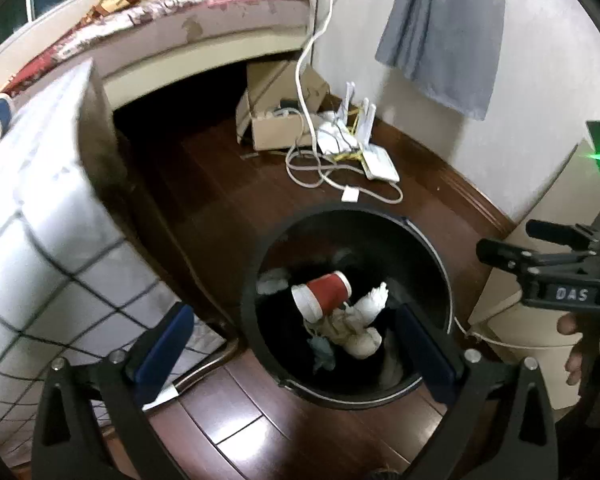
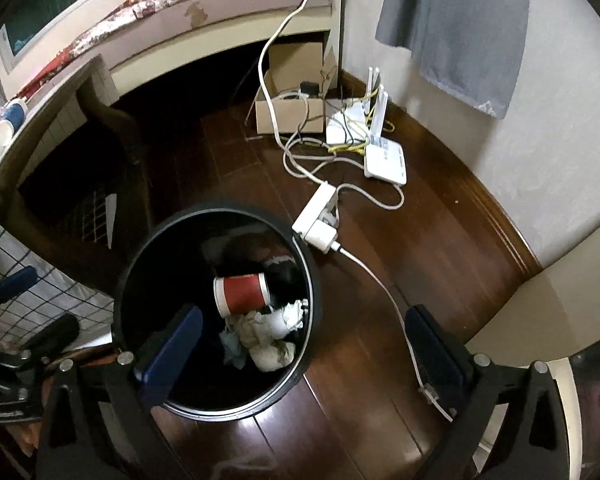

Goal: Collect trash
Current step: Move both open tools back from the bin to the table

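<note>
Below both wide-open grippers (image 1: 300,344) (image 2: 304,352), the red cup (image 1: 325,292) lies binned.

We see a round black plastic trash bin (image 1: 260,264) upright on dark wood floor, red-and-white paper cup (image 1: 322,294) on its side inside, crumpled white tissue wads (image 1: 362,320) touching the cup, bluish scrap (image 1: 322,354) beside them

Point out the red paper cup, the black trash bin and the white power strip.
red paper cup (image 2: 242,289): right wrist view, on its red side wall.
black trash bin (image 2: 315,280): right wrist view, on its right rim.
white power strip (image 2: 314,208): right wrist view, on its top face.
</note>
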Motion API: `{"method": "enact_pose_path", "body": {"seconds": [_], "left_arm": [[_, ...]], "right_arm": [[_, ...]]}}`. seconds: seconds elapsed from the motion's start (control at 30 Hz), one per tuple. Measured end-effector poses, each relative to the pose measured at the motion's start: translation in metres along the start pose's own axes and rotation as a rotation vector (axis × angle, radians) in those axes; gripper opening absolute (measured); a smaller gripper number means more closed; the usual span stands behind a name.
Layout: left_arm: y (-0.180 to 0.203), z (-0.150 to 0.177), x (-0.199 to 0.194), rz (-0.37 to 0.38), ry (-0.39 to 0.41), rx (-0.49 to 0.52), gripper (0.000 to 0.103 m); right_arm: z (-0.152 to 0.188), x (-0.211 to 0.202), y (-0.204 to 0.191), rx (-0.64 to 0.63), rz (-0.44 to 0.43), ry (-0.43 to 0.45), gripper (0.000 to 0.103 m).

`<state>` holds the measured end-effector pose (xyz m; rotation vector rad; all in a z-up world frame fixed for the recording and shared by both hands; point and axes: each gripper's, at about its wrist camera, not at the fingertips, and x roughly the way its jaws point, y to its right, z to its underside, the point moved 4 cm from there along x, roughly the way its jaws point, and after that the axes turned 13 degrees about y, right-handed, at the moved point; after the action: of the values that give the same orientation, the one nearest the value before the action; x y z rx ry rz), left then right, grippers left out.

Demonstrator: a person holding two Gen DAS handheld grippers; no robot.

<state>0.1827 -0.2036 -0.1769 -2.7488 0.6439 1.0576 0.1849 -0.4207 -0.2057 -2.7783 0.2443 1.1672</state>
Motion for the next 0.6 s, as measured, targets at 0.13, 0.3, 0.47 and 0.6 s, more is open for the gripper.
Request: {"method": "enact_pose_path", "body": {"seconds": [0.13, 0.3, 0.47, 0.6], "left_arm": [[-0.006, -0.007, -0.015, -0.026, 0.030, 0.005, 0.102], [-0.016, -0.015, -0.035, -0.063, 0.082, 0.010, 0.102], [-0.032, -0.022, -0.053, -0.122, 0.152, 0.007, 0.102], [-0.048, -0.027, -0.065, -0.163, 0.178, -0.004, 0.102]], "right_arm": [[-0.006, -0.009, -0.002, 0.010, 0.003, 0.038, 0.102], [-0.011, -0.026, -0.012, 0.002, -0.011, 0.077, 0.102], [-0.019, -0.041, -0.030, -0.031, -0.040, 0.129, 0.102], [-0.028, -0.049, -0.048, -0.049, -0.073, 0.163, 0.102]]}}
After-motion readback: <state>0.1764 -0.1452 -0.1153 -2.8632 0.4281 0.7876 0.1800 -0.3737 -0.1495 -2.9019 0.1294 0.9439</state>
